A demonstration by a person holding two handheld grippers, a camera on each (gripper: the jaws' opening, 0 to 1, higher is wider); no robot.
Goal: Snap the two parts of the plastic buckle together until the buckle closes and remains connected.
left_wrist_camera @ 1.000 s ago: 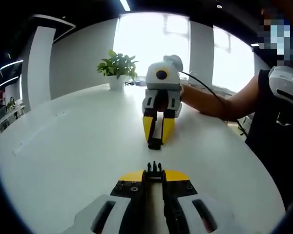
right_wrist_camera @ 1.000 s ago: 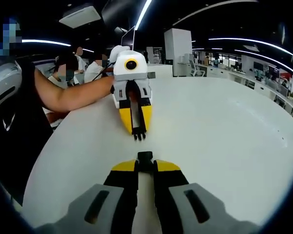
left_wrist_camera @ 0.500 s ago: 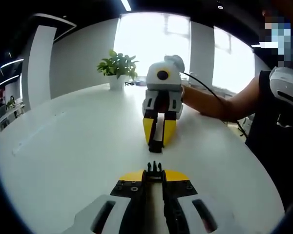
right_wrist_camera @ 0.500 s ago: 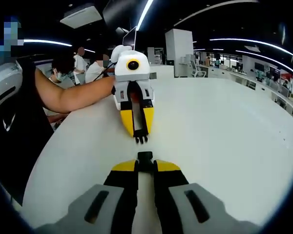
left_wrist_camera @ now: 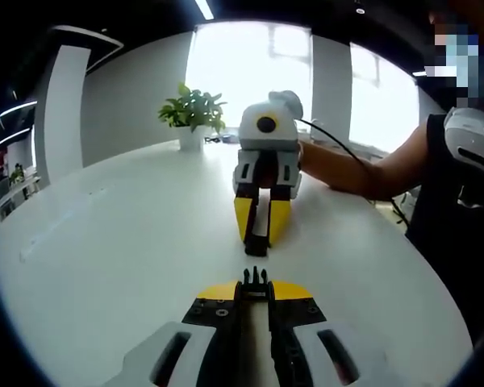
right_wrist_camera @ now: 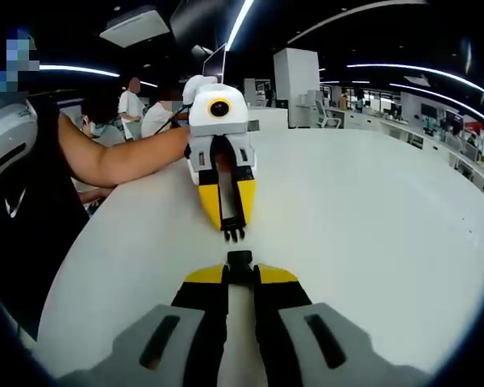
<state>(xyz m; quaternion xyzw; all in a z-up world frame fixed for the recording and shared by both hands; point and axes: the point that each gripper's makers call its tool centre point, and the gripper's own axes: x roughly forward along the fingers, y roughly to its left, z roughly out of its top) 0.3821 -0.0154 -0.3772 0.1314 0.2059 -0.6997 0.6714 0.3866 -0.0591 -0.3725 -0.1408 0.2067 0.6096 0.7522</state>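
The left gripper (left_wrist_camera: 255,278) and right gripper (right_wrist_camera: 239,260) are facing each other tip to tip, jaws clamping small black buckle parts, a bare forearm (right_wrist_camera: 117,157) extending behind.

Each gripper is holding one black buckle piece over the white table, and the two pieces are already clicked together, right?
Not quite. The pronged piece in the left gripper and the socket piece in the right gripper are still apart, a strip of white table between them, as the right gripper view shows. The rest is right.
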